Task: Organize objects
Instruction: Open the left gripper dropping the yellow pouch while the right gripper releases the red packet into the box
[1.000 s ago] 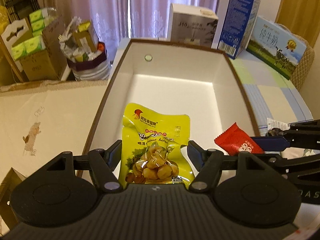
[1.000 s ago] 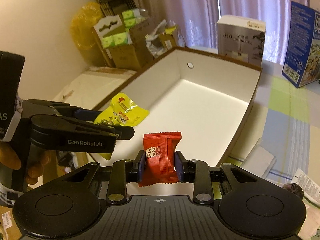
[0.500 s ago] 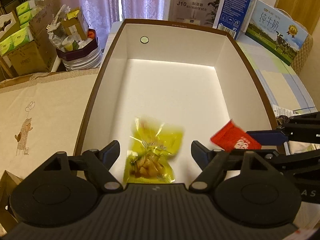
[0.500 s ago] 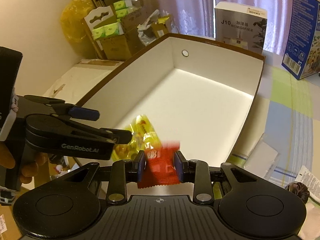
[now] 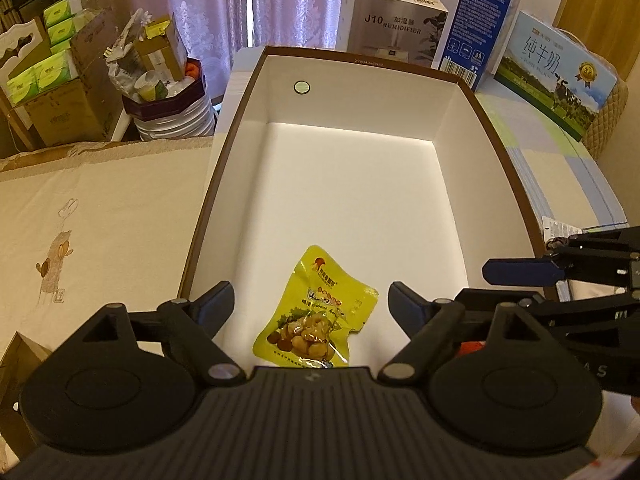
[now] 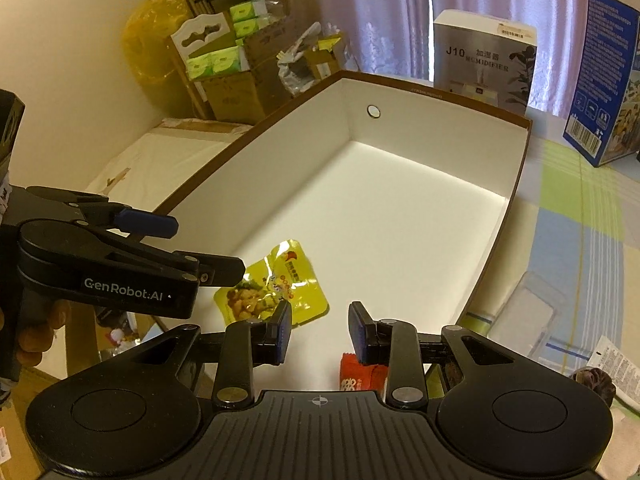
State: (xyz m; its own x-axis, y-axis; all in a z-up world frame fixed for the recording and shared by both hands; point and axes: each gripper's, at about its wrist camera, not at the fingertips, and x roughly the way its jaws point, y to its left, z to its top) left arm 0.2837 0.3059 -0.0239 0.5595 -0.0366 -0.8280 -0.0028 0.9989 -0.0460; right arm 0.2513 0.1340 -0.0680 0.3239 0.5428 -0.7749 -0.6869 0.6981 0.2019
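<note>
Snack packets both lie in the white box [image 5: 352,200]. Left gripper [image 5: 310,304]: jaws wide apart, empty, hovering over the near end of the box. Yellow chestnut packet [image 5: 316,316] flat on the box floor just beyond it. Right gripper [image 6: 318,326]: jaws apart, nothing between them. Red packet [image 6: 358,374] sits below its right finger, mostly hidden; apparently resting at the near edge of the floor. Humidifier carton [image 5: 394,30] and blue carton [image 5: 480,28] stand beyond the far wall.
</note>
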